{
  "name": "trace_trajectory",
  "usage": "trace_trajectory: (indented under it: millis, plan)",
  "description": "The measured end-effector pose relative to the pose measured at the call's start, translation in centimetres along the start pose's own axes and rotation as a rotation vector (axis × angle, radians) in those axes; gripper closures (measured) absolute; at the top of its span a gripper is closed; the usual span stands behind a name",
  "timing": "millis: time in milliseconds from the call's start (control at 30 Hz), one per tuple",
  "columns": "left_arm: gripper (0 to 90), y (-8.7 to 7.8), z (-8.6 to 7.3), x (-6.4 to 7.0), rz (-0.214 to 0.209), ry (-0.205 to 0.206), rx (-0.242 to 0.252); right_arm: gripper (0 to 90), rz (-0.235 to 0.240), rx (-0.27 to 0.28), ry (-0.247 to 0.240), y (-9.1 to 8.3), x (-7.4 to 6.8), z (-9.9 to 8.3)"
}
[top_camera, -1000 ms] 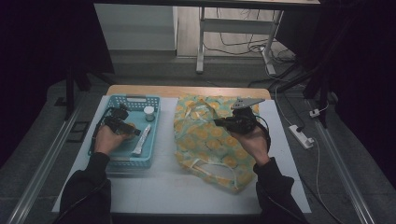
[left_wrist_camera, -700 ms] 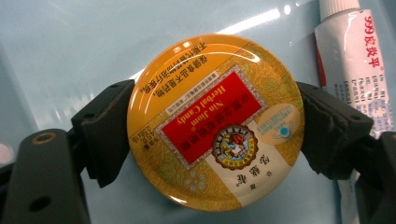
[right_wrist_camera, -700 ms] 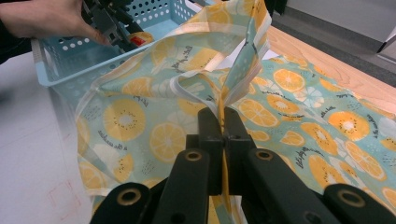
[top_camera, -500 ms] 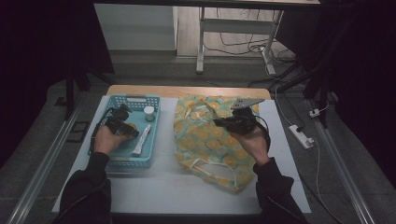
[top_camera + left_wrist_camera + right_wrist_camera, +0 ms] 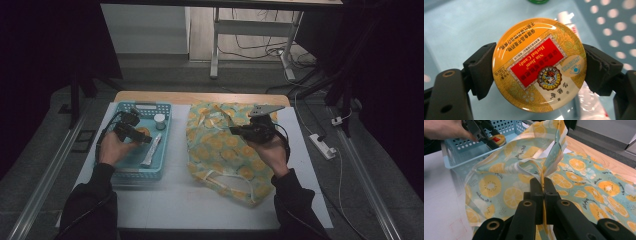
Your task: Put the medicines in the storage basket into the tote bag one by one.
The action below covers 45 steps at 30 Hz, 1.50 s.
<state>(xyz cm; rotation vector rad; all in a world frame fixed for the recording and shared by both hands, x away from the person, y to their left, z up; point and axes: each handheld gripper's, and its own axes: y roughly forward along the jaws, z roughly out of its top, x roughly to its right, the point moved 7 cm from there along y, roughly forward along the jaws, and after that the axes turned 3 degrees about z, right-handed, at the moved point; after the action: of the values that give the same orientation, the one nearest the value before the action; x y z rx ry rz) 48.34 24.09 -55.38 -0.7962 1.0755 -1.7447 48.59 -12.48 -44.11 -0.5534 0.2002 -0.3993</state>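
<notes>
Both my grippers clamped, one per hand, forearms in from the near edge.

My left hand (image 5: 111, 146) holds the left gripper (image 5: 141, 136) out ahead, angled to my right, its two black jaws spread wide and pressed against opposite edges of a round candy tin (image 5: 539, 64). My right hand (image 5: 272, 148) carries the right gripper (image 5: 235, 131) pointing toward my left, grey plate on top, cable looping off behind; its jaws are pinched together on a fold of the fruit-print bag (image 5: 543, 171), with the cloth rising between them. Dark sleeves cover both forearms.
</notes>
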Motion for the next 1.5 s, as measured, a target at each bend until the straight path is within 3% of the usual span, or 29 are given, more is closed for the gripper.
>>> trace_trajectory:
  millis: [100,433,600,933,1233,1500]
  plan:
    - [20.1,-0.4,0.1,0.5,-0.046,-0.003,0.030,90.0,-0.003,0.003,0.003,-0.1,0.0,0.0]
    - [20.2,-1.9,-0.1,1.4,-0.063,0.022,0.086,90.0,-0.004,0.005,0.005,-0.2,0.1,0.1]
    - [20.2,-3.1,0.0,2.1,-0.070,0.055,0.118,89.9,-0.006,0.003,0.002,-0.1,0.1,0.0]
    - [20.2,-4.6,-0.2,4.3,-0.087,0.117,0.141,89.9,-0.007,0.011,0.002,-0.2,0.2,0.1]
    - [20.2,-5.8,-0.6,6.5,-0.131,0.154,0.178,90.0,-0.008,0.013,0.002,-0.3,0.2,0.1]
    - [20.2,-6.7,-0.8,9.2,-0.163,0.214,0.197,90.0,-0.009,0.013,0.004,-0.3,0.2,0.1]
